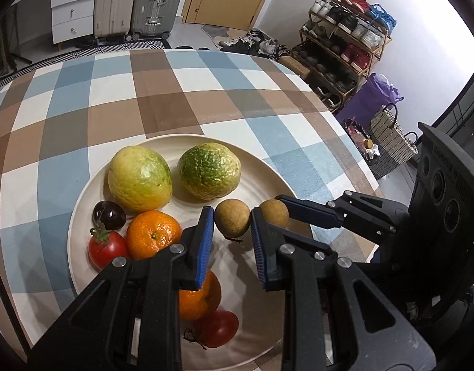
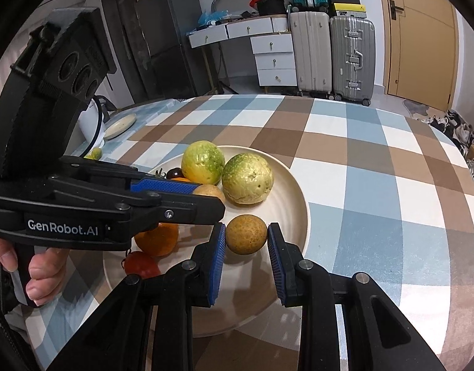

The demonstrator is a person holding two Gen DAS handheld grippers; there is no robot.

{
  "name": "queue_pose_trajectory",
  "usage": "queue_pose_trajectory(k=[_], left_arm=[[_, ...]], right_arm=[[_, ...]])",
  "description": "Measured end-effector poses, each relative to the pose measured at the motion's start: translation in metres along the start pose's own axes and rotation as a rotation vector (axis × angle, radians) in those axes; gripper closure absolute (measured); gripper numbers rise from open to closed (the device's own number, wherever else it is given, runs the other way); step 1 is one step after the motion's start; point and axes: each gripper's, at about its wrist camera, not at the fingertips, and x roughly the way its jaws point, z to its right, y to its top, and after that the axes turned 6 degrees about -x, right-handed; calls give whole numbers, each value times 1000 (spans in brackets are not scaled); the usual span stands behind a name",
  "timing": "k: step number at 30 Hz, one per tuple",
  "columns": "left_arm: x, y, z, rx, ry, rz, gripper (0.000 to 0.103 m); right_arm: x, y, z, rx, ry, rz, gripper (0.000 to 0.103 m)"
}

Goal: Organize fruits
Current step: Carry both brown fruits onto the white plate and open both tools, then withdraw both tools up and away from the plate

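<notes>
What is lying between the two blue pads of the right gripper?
A small round brown fruit sits between the right gripper's pads, over the cream plate; the right wrist view shows it best.

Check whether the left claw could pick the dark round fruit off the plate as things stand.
Probably not yet: the left claw is shut on a small brown fruit. The dark fruit itself lies uncovered at the plate rim, nothing above it.

A plate (image 1: 82,216) is sitting on the counter (image 1: 144,92). Two guavas (image 1: 139,179) are lying side by side at its far part; two longans (image 1: 232,218) are lying nearer, each between a claw's pads; oranges (image 1: 153,235) and tomatoes (image 1: 107,249) are lying to the left.
</notes>
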Motion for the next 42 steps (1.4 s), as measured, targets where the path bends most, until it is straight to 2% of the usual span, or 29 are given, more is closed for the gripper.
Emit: queue_pose_trajectory(k=[7, 10, 12, 14, 16, 18, 22, 24, 27, 32, 37, 42], left_arm=[[-4, 1, 3, -8, 0, -4, 81], [-15, -1, 7, 12, 5, 23, 76], [-24, -3, 10, 11, -7, 44, 60], [-35, -5, 13, 11, -12, 69, 50], [-46, -8, 16, 17, -14, 94, 50], [-59, -13, 21, 27, -9, 117, 48], [-86, -25, 32, 51, 8, 165, 35], [-101, -31, 36, 57, 23, 199, 25], [-125, -40, 41, 54, 39, 256, 21], [-163, -55, 44, 28, 111, 342, 18], [-195, -75, 51, 44, 266, 453, 2], [-226, -93, 50, 20, 289, 529, 1]], right_arm=[[1, 1, 2, 8, 3, -2, 74], [-6, 2, 2, 12, -4, 10, 66], [-13, 1, 3, 15, -11, 26, 48], [-23, -1, 3, 22, -8, 52, 42], [-34, -4, 2, 27, -7, 74, 37], [-47, -8, 0, 34, -24, 100, 27], [-74, -15, -5, 52, -36, 153, 23], [-88, -16, -10, 50, -42, 176, 20], [-108, -15, -20, 40, -72, 215, 16], [-140, -15, -38, 26, -99, 283, 12], [-165, -16, -56, 7, -94, 343, 8], [-194, -18, -76, -1, -92, 410, 6]])
